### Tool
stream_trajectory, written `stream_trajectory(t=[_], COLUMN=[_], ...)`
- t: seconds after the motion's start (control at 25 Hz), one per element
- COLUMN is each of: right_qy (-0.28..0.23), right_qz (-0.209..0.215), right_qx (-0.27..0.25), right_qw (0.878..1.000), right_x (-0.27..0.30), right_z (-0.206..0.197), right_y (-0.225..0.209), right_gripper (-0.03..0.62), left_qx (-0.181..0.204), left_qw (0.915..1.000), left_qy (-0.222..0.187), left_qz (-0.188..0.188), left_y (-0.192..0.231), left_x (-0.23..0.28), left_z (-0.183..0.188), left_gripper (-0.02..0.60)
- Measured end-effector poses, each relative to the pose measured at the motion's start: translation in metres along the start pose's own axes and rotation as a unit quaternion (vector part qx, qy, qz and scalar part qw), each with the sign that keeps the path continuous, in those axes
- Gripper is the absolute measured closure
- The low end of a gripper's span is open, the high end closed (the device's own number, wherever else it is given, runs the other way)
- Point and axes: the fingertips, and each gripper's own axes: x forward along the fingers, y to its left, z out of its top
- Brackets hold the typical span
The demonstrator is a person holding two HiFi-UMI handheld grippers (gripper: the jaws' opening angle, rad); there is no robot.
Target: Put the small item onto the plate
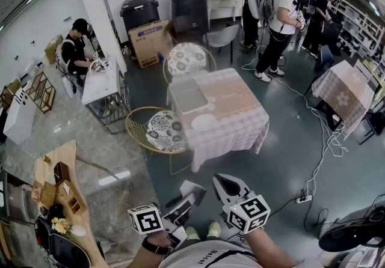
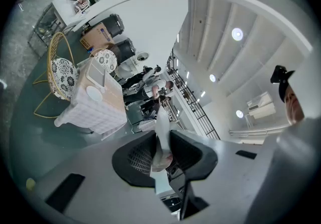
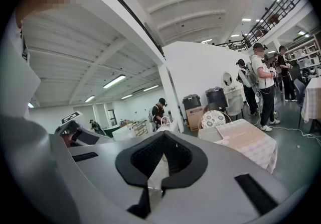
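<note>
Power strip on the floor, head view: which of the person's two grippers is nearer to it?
Right. The right gripper is to the left of the power strip, with a gap between them. The left gripper sits further left still, beyond the right one.

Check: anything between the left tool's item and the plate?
Nothing visible on the direct line. The left tool holds a whitish item; only bare floor lies before the table. The cushioned chair sits just left of that path; the grey tray lies beyond the plate.
</note>
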Motion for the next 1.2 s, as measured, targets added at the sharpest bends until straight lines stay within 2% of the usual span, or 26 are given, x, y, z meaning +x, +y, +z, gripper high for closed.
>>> stream_trajectory(t=[0.4,0.64,1.2], right_qy=[-0.001,-0.01,-0.033], right_qz=[0.002,0.025,0.013], right_qx=[0.0,0.033,0.046], right_qw=[1.0,0.999,0.998], right_x=[-0.016,-0.022,-0.046], right_z=[-0.005,-0.004,0.005], right_y=[-0.013,-0.019,-0.066], right_gripper=[0.58,0.58,0.58], left_qx=[0.004,0.009,0.029], left_qw=[1.0,0.9999,0.9991], left_qy=[0.003,-0.002,-0.009], left_qz=[0.003,0.013,0.028], left_y=[-0.005,-0.006,-0.008], left_x=[0.015,0.024,0.063], left_z=[-0.015,-0.018,-0.009], left_gripper=[0.489,0.489,0.489])
